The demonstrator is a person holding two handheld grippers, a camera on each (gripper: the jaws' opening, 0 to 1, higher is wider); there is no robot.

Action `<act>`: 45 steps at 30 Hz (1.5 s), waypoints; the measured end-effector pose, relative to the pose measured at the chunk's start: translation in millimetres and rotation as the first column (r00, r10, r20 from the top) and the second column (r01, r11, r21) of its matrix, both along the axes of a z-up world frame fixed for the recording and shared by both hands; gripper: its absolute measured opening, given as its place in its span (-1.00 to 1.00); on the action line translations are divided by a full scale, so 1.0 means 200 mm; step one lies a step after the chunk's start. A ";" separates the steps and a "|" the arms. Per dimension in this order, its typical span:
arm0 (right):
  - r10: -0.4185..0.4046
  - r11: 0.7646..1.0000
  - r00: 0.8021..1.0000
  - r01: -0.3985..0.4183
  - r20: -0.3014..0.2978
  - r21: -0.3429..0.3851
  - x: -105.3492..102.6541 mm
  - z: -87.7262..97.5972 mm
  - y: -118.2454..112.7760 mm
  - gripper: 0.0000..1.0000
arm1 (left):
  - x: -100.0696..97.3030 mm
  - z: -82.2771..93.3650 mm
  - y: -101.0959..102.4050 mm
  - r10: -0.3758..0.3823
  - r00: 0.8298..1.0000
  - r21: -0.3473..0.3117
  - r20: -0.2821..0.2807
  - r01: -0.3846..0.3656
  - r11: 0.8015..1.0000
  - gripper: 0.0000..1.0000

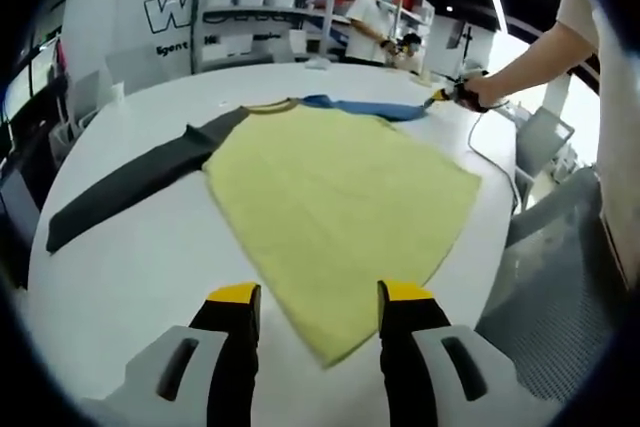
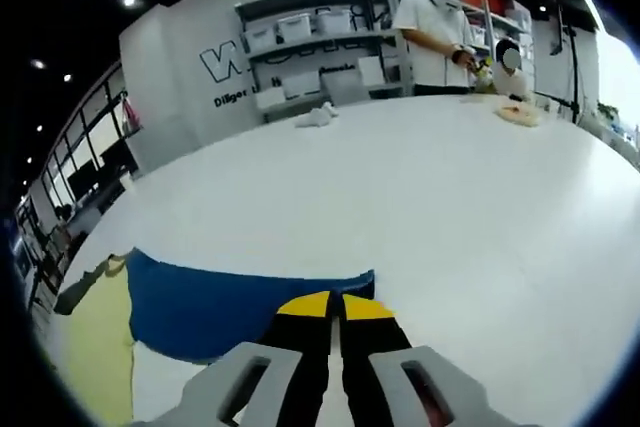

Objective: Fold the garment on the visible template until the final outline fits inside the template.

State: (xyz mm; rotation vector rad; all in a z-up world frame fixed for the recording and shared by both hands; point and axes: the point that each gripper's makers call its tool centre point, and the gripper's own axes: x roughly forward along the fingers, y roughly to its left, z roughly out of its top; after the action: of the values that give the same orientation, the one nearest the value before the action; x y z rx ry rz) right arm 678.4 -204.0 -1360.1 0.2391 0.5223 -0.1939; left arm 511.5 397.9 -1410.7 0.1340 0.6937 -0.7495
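Note:
A yellow garment (image 1: 335,192) lies flat on the white table (image 1: 130,267), with a dark grey sleeve (image 1: 130,187) spread to the left and a blue sleeve (image 1: 365,107) at the far side. My left gripper (image 1: 320,295) is open just above the near hem, and the hem corner lies between its jaws. A hand holds my right gripper (image 1: 452,96) at the blue sleeve's end. In the right gripper view the right gripper (image 2: 335,303) has its jaws together on the cuff of the blue sleeve (image 2: 215,307), and a strip of the yellow body (image 2: 100,347) shows at the left.
The table's right edge (image 1: 500,217) drops off close to the garment, with a grey floor and a chair (image 1: 545,137) beyond. A cable (image 1: 480,142) trails from the right gripper. A crumpled white cloth (image 2: 315,117), shelves with bins (image 2: 310,27) and people (image 2: 435,27) stand at the far side.

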 end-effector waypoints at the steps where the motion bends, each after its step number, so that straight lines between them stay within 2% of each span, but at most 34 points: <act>1: 0.004 1.000 1.000 -0.004 0.010 0.001 0.01 0.01 0.00 -1.00 | 0.00 0.00 0.00 0.001 1.000 -0.001 0.003 -0.001 1.000 -0.10; 7: 0.066 0.998 0.994 -0.066 0.091 -0.010 0.15 0.17 0.13 -1.00 | 0.00 0.03 0.03 0.010 1.000 -0.009 0.016 -0.010 1.000 -0.10; 16: 0.178 0.984 0.972 -0.176 0.155 -0.027 0.30 0.31 0.38 -1.00 | 0.01 0.05 0.04 0.027 0.999 -0.026 0.021 -0.027 0.999 0.04; 28: 0.264 0.964 0.946 -0.265 0.188 -0.021 0.42 0.35 0.60 -1.00 | 0.03 0.09 0.07 0.049 0.998 -0.043 0.037 -0.047 0.998 0.09; 35: 0.324 0.944 0.918 -0.328 0.228 -0.021 0.46 0.42 0.80 -1.00 | 0.03 0.09 0.07 0.056 0.998 -0.050 0.039 -0.054 0.997 0.16; 45: 0.427 0.900 0.865 -0.435 0.264 -0.028 0.53 0.53 1.12 -1.00 | 0.04 0.12 0.08 0.066 0.996 -0.067 0.057 -0.062 0.996 0.16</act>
State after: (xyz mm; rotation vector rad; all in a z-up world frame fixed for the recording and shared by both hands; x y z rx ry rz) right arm 783.9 20.8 -1254.9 0.1703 0.3005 0.2837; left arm 519.4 414.9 -1386.5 0.0737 0.6142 -0.7032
